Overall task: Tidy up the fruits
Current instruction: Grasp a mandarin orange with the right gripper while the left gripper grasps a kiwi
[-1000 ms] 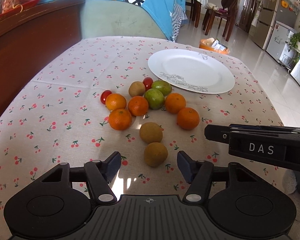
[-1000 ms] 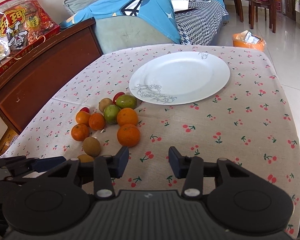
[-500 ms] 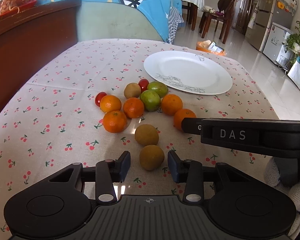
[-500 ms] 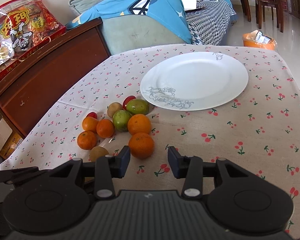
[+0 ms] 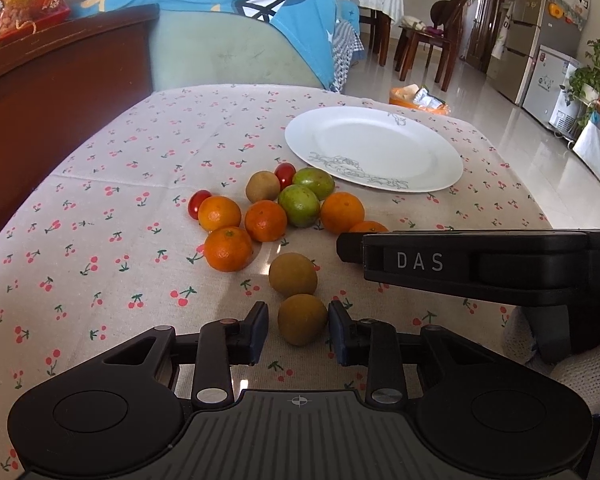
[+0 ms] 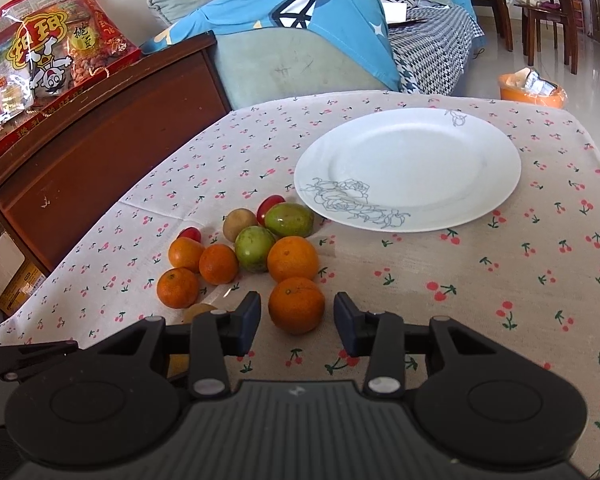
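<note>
Two grippers work over a table (image 6: 500, 280) draped in a cherry-print cloth. In the left wrist view we see the left gripper (image 5: 298, 328) with its fingers (image 5: 258, 332) closing around the nearest kiwi (image 5: 302, 319); the right pad appears to touch the fruit while a narrow gap remains at the left pad. A second kiwi (image 5: 293, 274) lies just beyond it, touching or nearly so. In the right wrist view the right gripper (image 6: 296, 322) straddles the nearest orange (image 6: 296, 305), its fingers (image 6: 248, 322) closing but standing clear of the peel on both sides.

We find the remaining fruit clustered near the middle of the table: a second orange (image 6: 292, 258) touching the first, three smaller oranges (image 6: 218, 263) to the left, two green fruits (image 6: 255, 249), a third kiwi (image 6: 240, 224) and two cherry tomatoes (image 6: 269, 206). A white plate (image 6: 480, 152) with a line-drawn flower lies beyond the cluster, just beside the far green fruit, and carries no fruit. From the left wrist view the right gripper's side (image 5: 480, 264), lettered DAS, crosses the frame and hides most of the orange it straddles. A dark wooden cabinet (image 6: 100, 140) stands along the table's left edge.
</note>
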### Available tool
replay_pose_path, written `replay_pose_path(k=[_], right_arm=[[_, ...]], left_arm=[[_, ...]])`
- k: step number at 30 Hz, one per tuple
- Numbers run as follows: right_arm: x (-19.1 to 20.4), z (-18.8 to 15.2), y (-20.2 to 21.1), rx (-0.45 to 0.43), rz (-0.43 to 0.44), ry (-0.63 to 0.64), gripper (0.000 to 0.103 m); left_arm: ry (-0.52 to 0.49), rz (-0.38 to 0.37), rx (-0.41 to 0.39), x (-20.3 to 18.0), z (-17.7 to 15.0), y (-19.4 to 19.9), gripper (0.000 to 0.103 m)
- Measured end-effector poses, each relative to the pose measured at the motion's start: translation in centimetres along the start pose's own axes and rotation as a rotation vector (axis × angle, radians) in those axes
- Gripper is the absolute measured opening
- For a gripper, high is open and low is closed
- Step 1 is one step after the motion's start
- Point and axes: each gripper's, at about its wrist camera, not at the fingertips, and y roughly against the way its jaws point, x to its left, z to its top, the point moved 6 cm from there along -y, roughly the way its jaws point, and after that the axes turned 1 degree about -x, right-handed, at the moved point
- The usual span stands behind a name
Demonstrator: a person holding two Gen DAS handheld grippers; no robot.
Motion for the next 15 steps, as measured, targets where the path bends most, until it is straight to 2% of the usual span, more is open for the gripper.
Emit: replay_pose_path(k=[2,15], right_arm=[[-0.1,0.0,0.0,0.000,-0.003,-0.001,0.032],[-0.2,-0.3,0.8,0.016,0.013,-0.025,0.031]], left_arm=[[-0.002,-0.001,-0.003,0.0,0.0,0.0,0.024],[0.025,0.050,-0.025,1.0,0.5,0.9,0.024]])
